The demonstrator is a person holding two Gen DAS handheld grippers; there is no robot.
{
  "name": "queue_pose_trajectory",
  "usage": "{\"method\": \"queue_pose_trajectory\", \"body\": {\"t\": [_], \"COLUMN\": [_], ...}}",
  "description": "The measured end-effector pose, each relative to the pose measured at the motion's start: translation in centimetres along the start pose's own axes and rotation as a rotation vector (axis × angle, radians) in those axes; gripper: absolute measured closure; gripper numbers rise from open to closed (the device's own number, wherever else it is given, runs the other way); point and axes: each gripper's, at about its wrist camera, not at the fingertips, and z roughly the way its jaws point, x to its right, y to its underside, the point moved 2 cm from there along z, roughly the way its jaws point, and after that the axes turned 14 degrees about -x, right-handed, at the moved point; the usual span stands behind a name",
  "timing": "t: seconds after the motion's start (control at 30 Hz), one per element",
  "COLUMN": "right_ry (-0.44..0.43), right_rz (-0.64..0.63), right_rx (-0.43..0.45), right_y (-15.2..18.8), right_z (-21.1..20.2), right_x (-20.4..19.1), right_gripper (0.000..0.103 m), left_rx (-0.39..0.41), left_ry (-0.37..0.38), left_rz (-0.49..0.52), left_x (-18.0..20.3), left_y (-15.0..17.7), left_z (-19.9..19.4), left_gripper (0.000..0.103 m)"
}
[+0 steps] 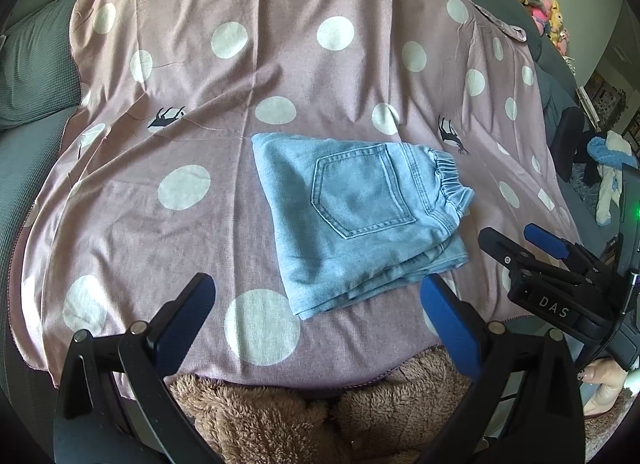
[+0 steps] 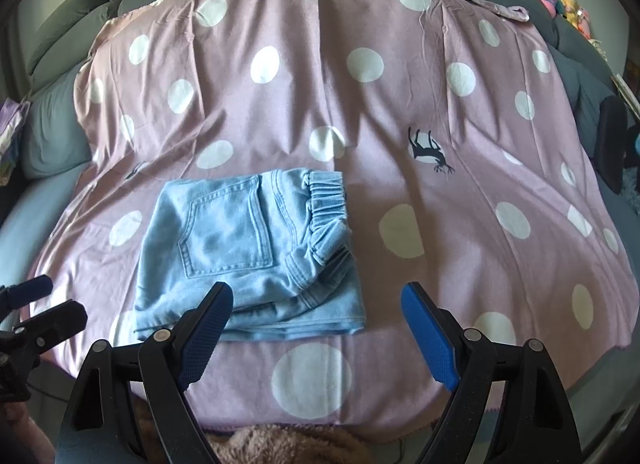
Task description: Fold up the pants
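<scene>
The folded pants [image 1: 360,220] lie just ahead of both spread, empty tools, nearer the right tool [image 2: 316,332] than the left tool [image 1: 316,316].

The left gripper [image 1: 316,304] hangs with its blue-padded fingers [image 1: 450,324] spread wide, holding nothing. Just ahead of it, slightly toward its right finger, the light-blue denim pants [image 1: 356,216] lie folded into a compact bundle, back pocket up, the elastic waistband on the side away to the right. They rest on a pink polka-dot sheet [image 1: 200,104] that spreads well beyond the gripper. To the right of the left gripper, near the pants' corner but not touching them, the right gripper [image 1: 524,242] reaches in, its fingers parted. Below the gripper lies brown fuzzy fabric [image 1: 280,416].
</scene>
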Motion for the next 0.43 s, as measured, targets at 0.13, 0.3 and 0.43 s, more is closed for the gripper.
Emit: {"method": "queue_pose_trajectory", "body": {"t": [0.13, 0.3, 0.43], "right_ry": [0.001, 0.001, 0.003], "right_rz": [0.0, 0.001, 0.002], "right_rx": [0.001, 0.0, -0.001], "right_y": [0.04, -0.01, 0.01], "right_z": [-0.02, -0.02, -0.01], "right_x": [0.01, -0.08, -0.11], "right_gripper": [0.017, 0.017, 0.017], "left_rx": [0.0, 0.0, -0.002], "left_ry": [-0.002, -0.007, -0.012], "left_rz": [0.0, 0.002, 0.001], "left_x": [-0.14, -0.18, -0.27], "left_y": [0.01, 0.04, 0.02], "left_z": [-0.02, -0.02, 0.02], "left_gripper": [0.001, 0.001, 0.001]}}
